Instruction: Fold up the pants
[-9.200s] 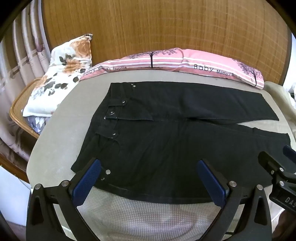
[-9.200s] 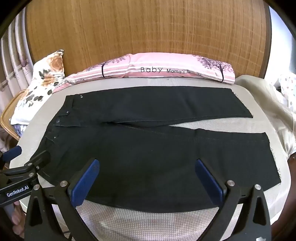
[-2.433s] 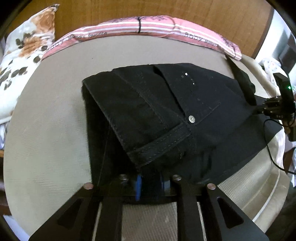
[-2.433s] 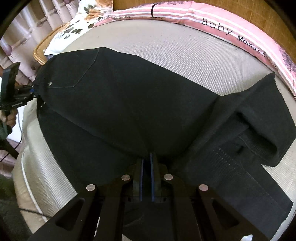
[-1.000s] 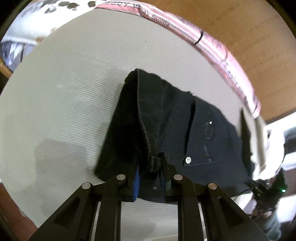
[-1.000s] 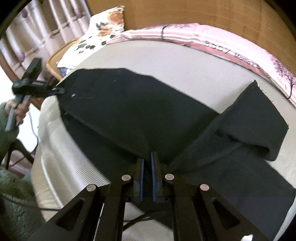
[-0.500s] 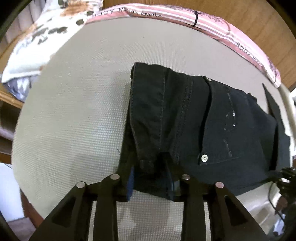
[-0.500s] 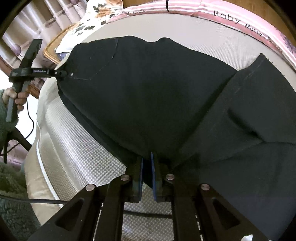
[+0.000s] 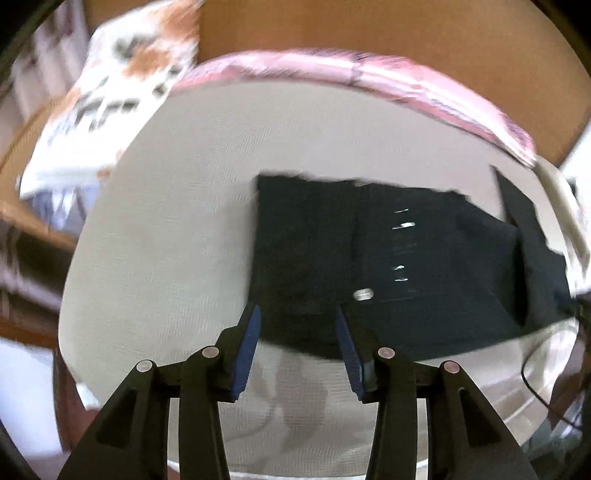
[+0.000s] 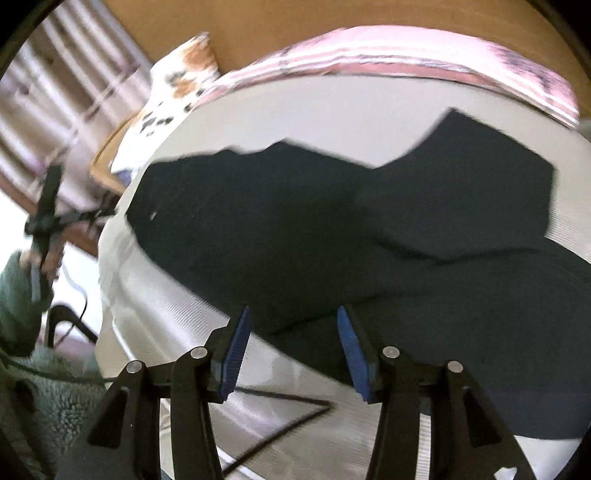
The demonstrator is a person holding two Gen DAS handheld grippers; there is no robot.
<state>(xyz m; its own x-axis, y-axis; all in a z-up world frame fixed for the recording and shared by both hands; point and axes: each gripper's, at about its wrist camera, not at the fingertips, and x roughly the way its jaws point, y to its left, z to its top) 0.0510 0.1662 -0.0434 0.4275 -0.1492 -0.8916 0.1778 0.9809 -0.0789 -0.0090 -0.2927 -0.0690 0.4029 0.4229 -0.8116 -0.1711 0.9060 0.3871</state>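
Both tongs, left (image 9: 297, 325) and right (image 10: 293, 325), opening, clear of pants (image 9: 369, 251).

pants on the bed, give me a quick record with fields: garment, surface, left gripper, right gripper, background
garment: black pants, folded lengthwise, lying on the bed
surface: beige bed cover
left gripper: jaws opening, no pad pressing the cloth, at the waist end
right gripper: jaws opening, no pad pressing the cloth, at the near edge of the legs
background: pink striped pillow, floral pillow, woven headboard

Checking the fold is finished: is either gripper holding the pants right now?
No. Both the left gripper and right gripper have jaws opening, clear of the black pants.
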